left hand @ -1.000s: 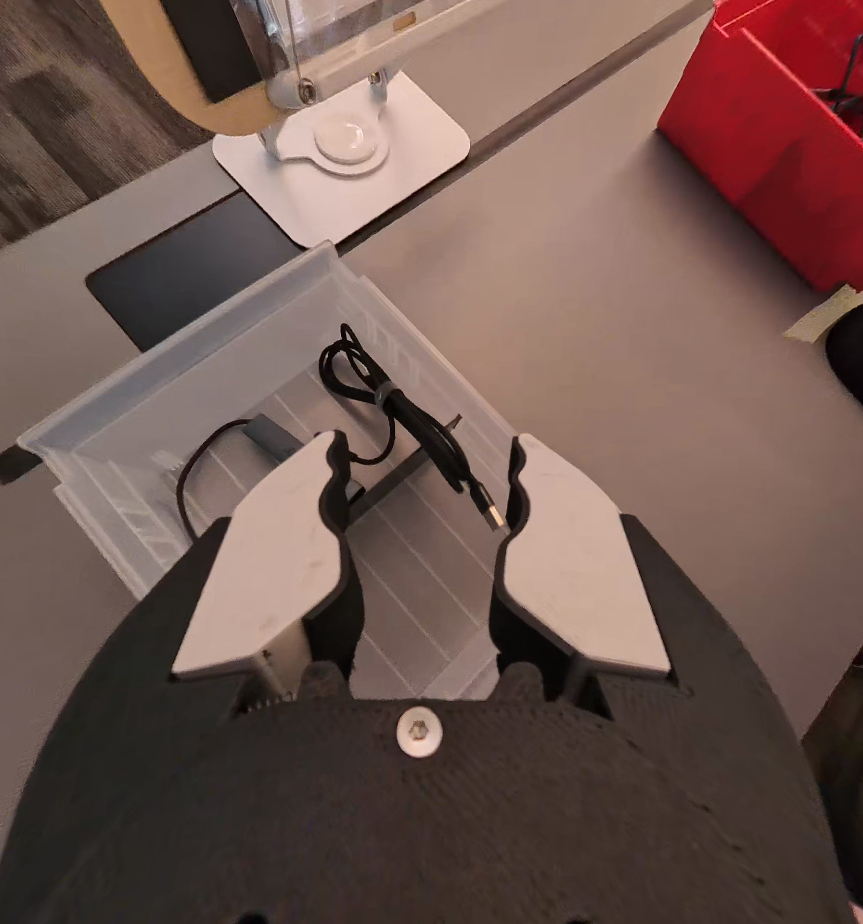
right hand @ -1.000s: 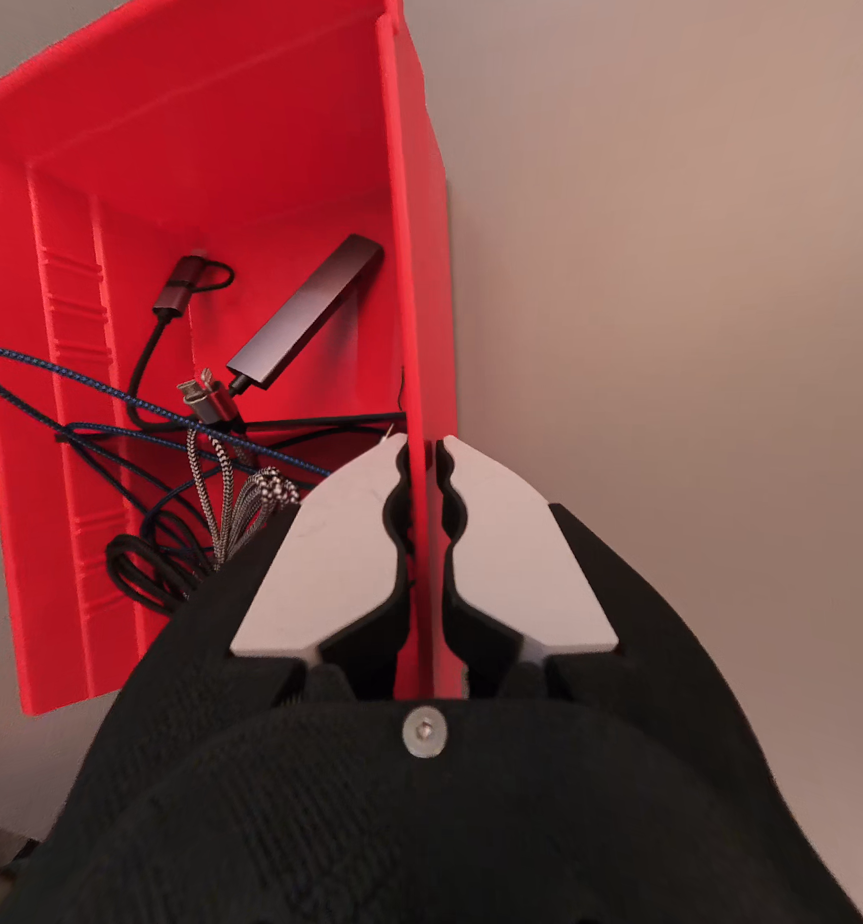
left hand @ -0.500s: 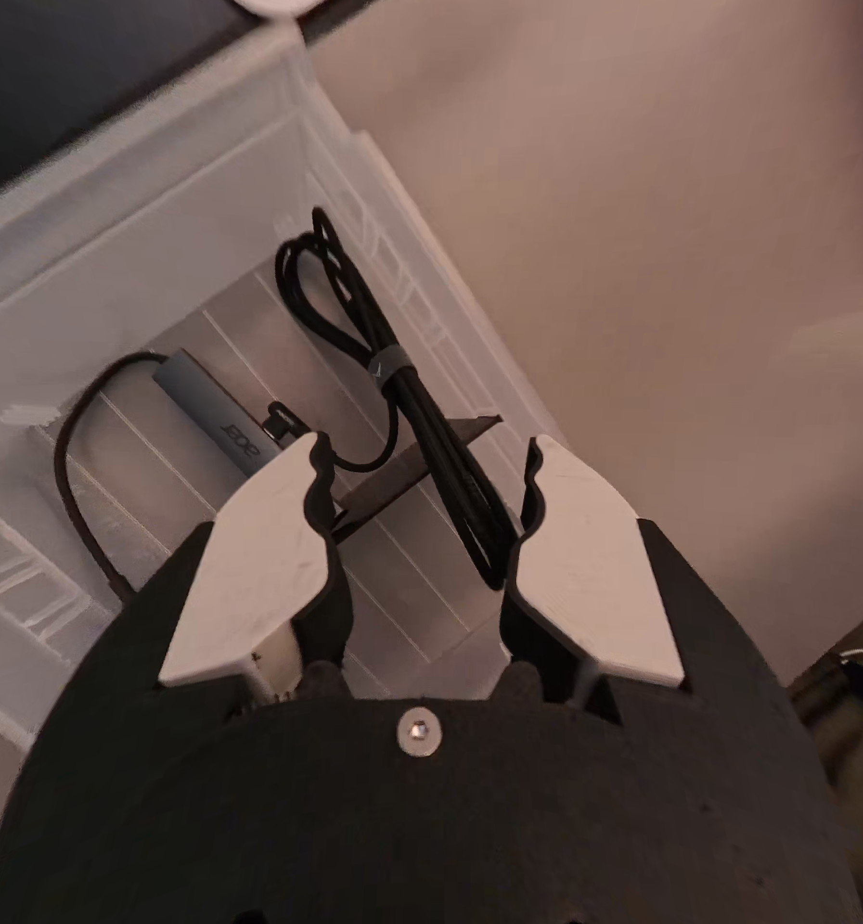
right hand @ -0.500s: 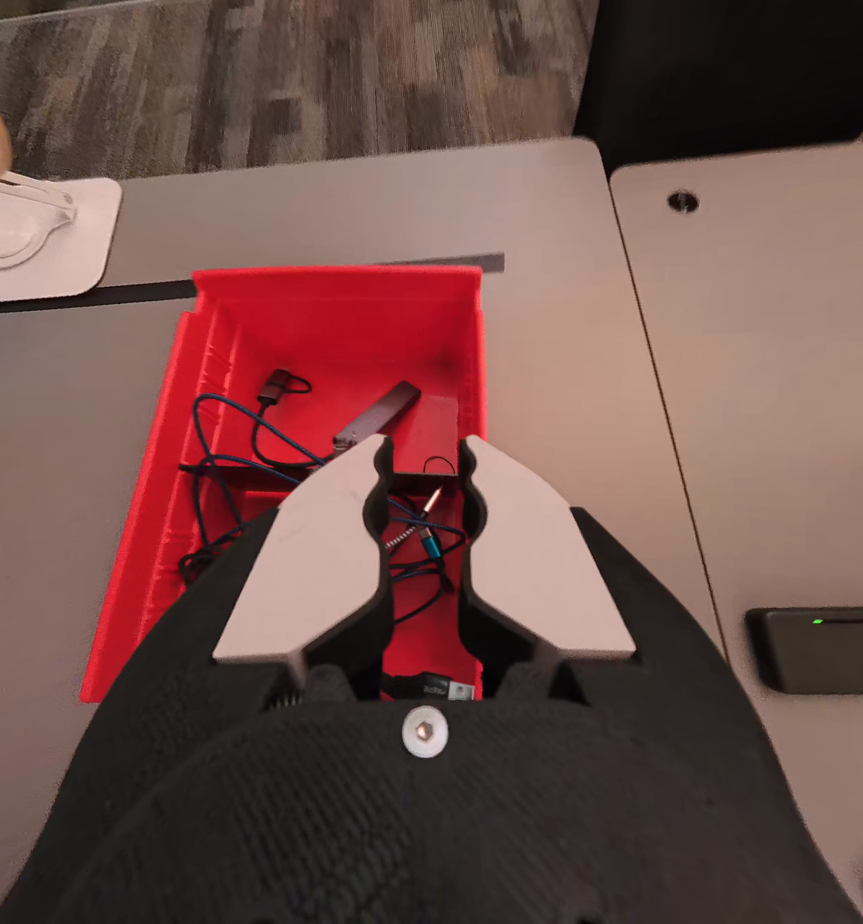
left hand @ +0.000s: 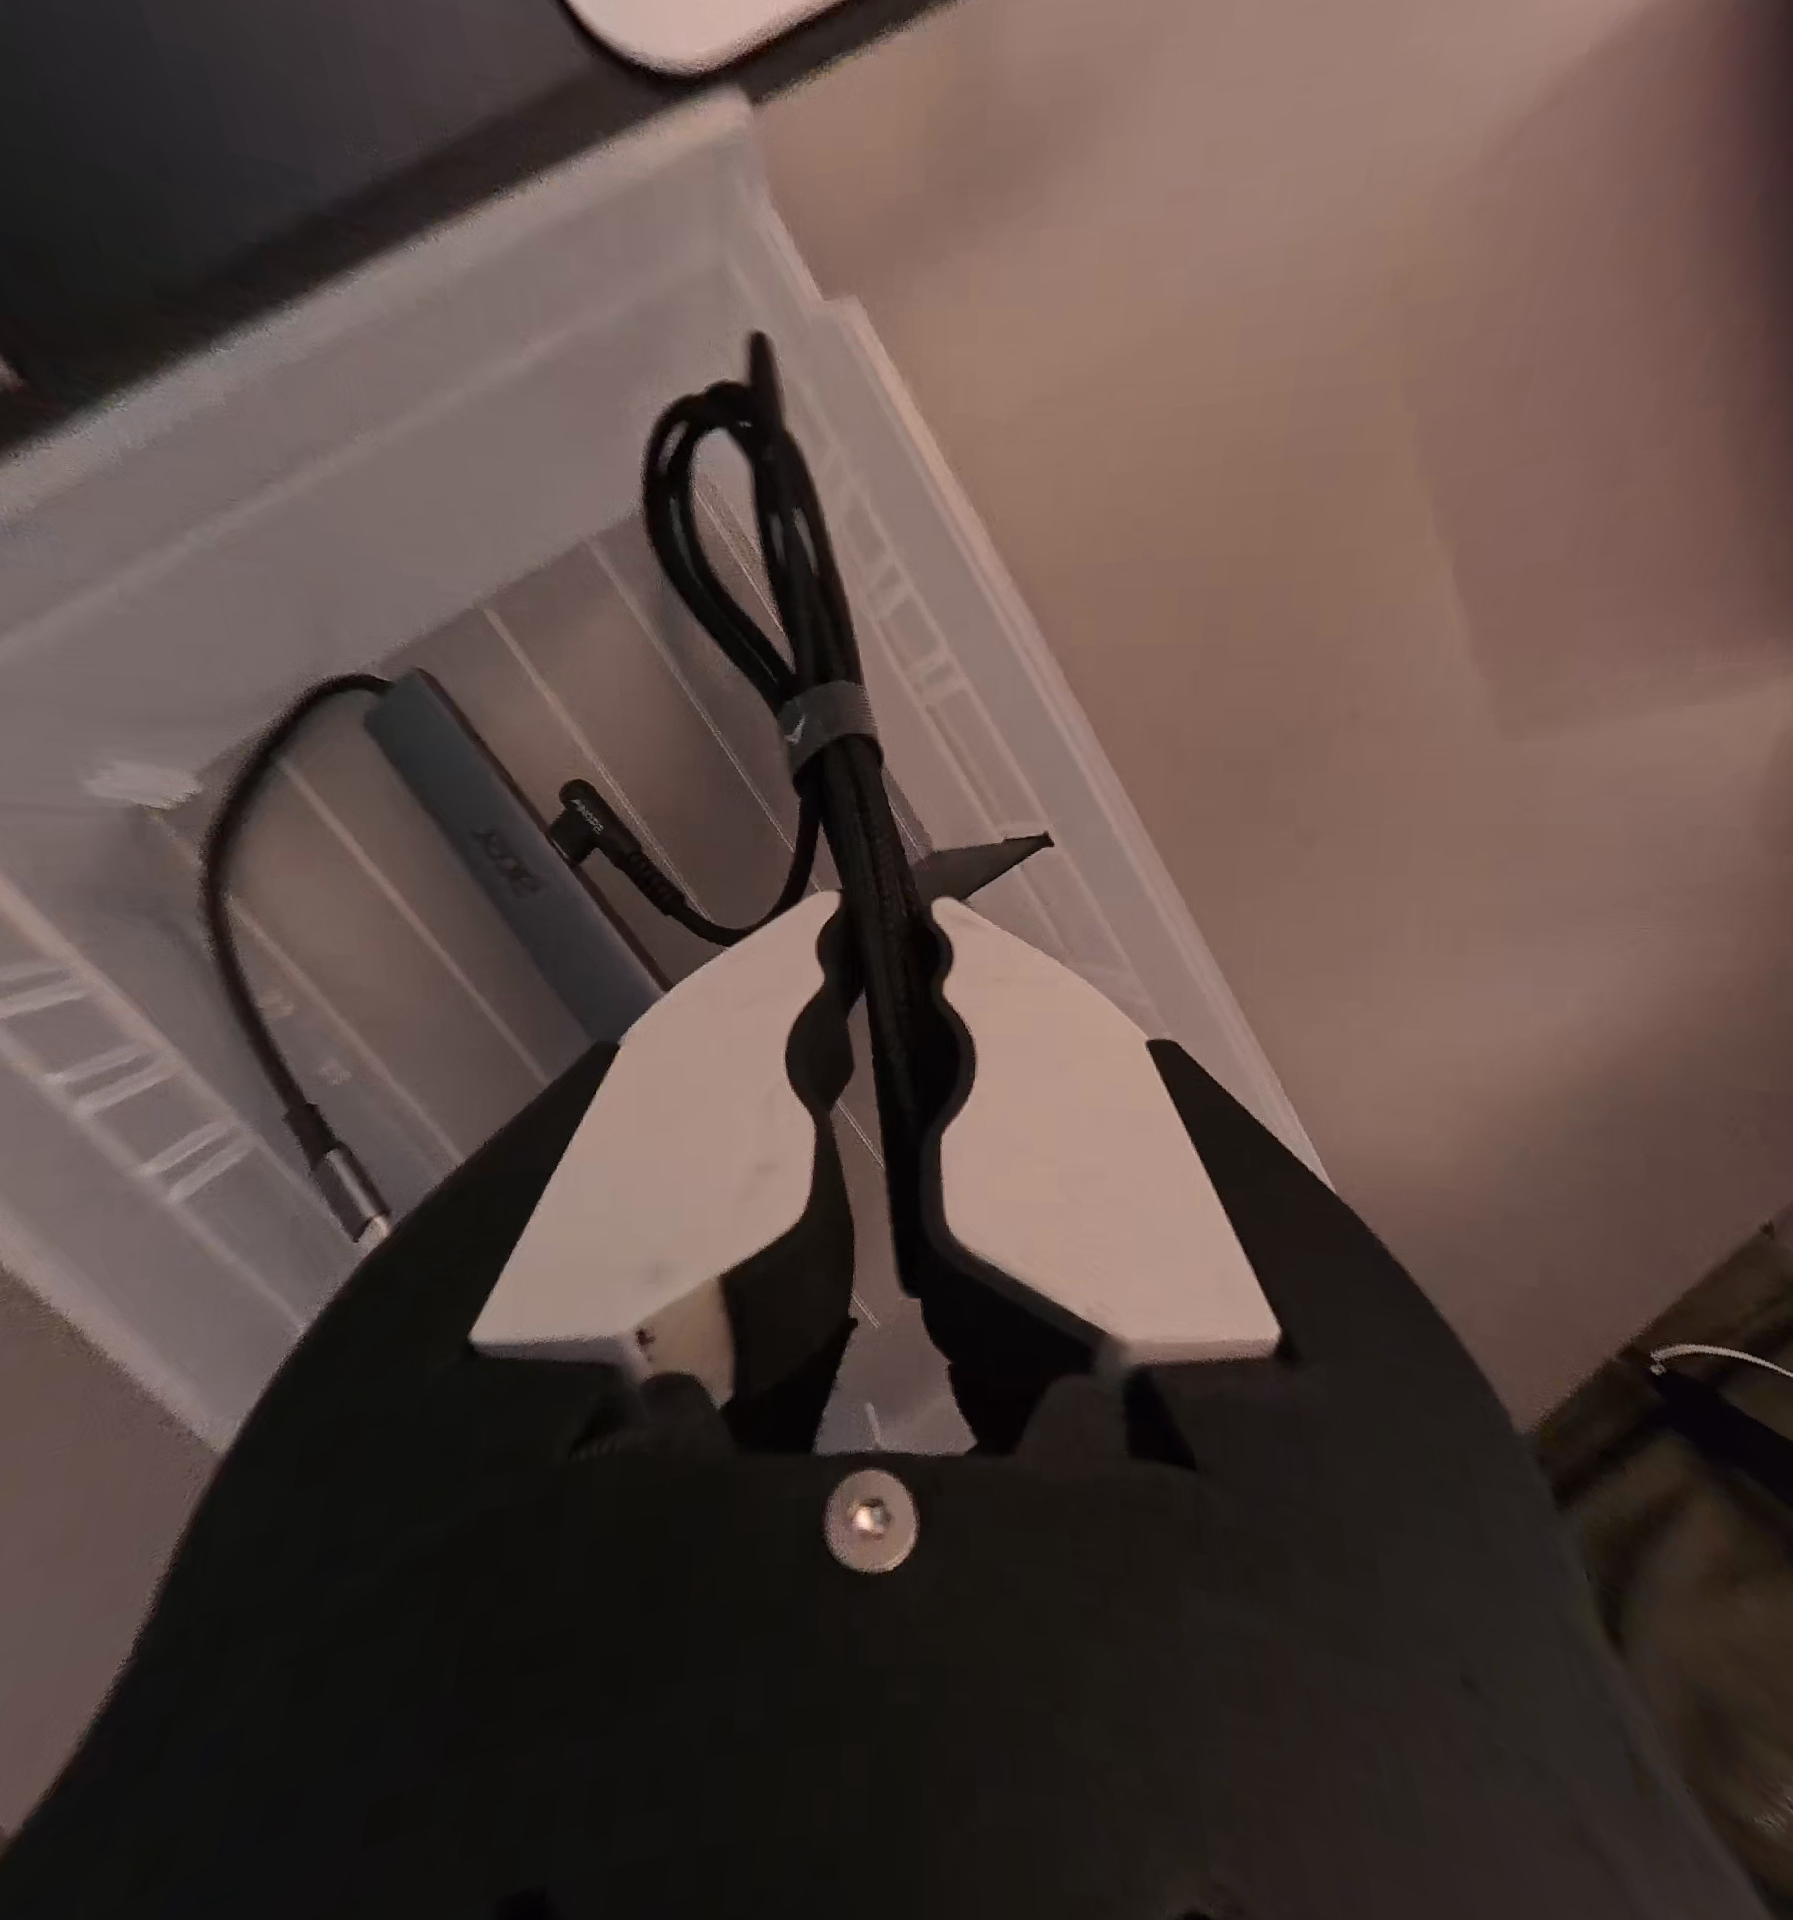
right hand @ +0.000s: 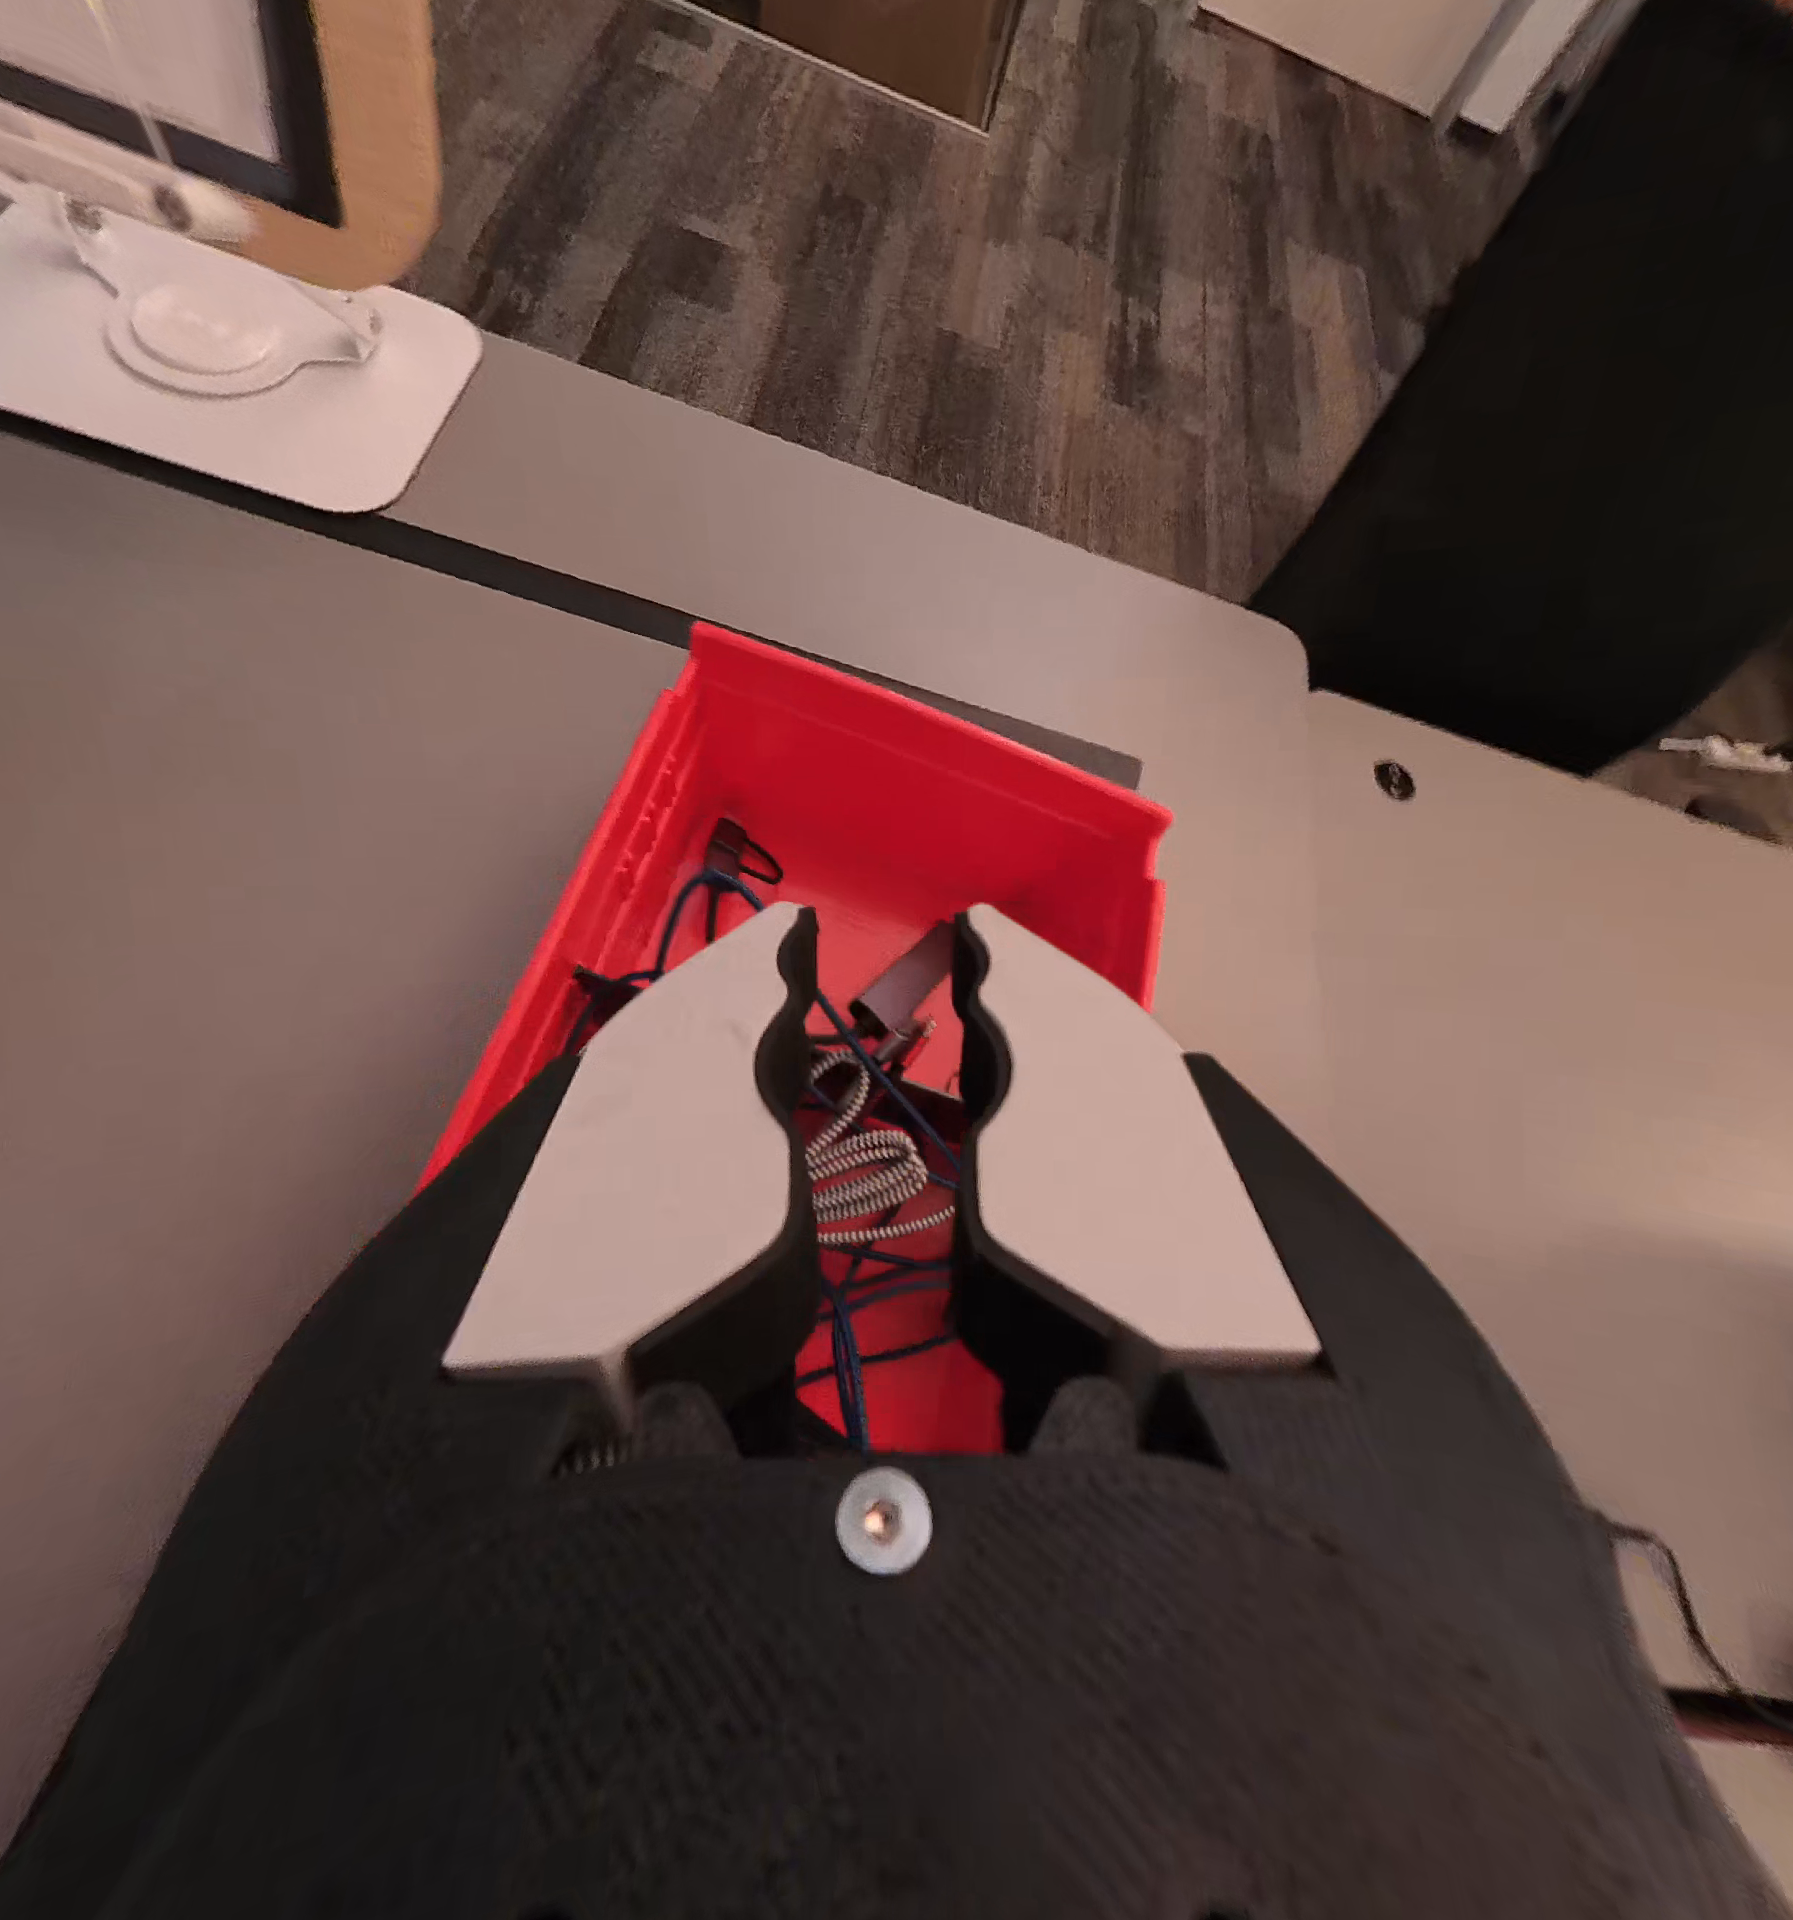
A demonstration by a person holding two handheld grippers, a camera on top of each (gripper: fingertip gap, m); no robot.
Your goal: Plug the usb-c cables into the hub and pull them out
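In the left wrist view, my left gripper (left hand: pixel 881 920) is shut on a black bundled cable (left hand: pixel 767 582) tied with a grey strap, inside a clear plastic bin (left hand: pixel 352 416). A grey hub (left hand: pixel 502 842) lies in the bin to the left, with the cable's angled plug (left hand: pixel 585 826) in its side. In the right wrist view, my right gripper (right hand: pixel 876 920) is open and empty above a red bin (right hand: pixel 923 748). That bin holds another grey hub (right hand: pixel 907 987), a black-and-white braided cable (right hand: pixel 866 1174) and blue cables (right hand: pixel 850 1340).
A white monitor stand (right hand: pixel 248 364) sits at the back left of the grey desk (right hand: pixel 196 831). A second desk section (right hand: pixel 1546 987) joins on the right. The desk's far edge drops to wood-look floor (right hand: pixel 975 260). The hub's own lead (left hand: pixel 237 935) curls at the clear bin's left. Some 55 cm of space lies between my two pairs of fingers.
My left gripper moved down into the clear bin and closed on the black cable bundle. My right gripper let go of the red bin's wall, pulled back and opened.
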